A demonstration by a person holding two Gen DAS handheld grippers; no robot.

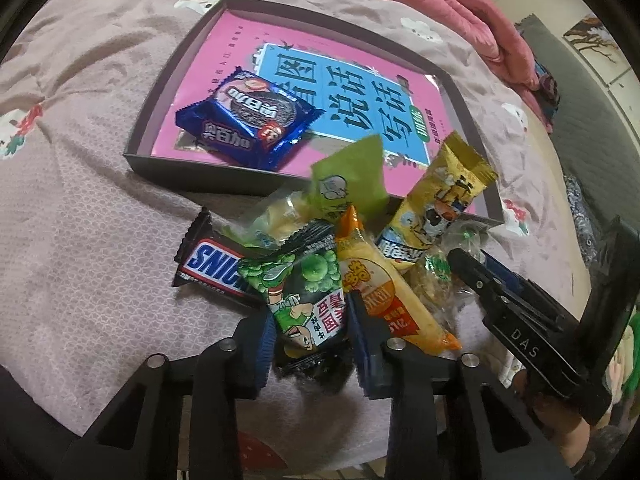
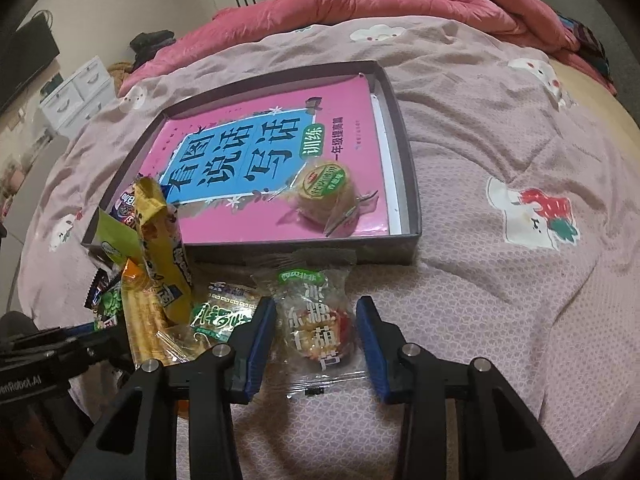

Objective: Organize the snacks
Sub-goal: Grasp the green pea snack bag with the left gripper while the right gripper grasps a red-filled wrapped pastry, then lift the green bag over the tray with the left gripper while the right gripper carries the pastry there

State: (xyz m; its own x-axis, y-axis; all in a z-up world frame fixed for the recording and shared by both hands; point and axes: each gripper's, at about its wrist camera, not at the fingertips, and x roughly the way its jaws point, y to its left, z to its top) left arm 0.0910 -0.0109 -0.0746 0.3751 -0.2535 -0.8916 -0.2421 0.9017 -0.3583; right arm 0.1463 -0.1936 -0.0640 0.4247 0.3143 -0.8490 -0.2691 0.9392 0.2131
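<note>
The left gripper [image 1: 310, 330] pinches the green pea packet [image 1: 304, 292] at the heap's near edge, just outside the box [image 1: 192, 184]. The packet's long axis runs straight along the fingers toward the box. Overlapping neighbours like the chocolate bar [image 1: 208, 266] could drag along. The right gripper [image 2: 316, 334] straddles a clear candy packet [image 2: 316, 320]; whether its pads press, I cannot tell, and that wrapper could slip.

A shallow box [image 2: 404, 168] lies on the bed [image 2: 500, 300], with a book [image 2: 248, 128] flat inside it. On the book lie a biscuit pack [image 1: 244, 120] and a round cake [image 2: 326, 192]. A heap of snack packs [image 1: 320, 264] lies on the bed before the box's near wall.
</note>
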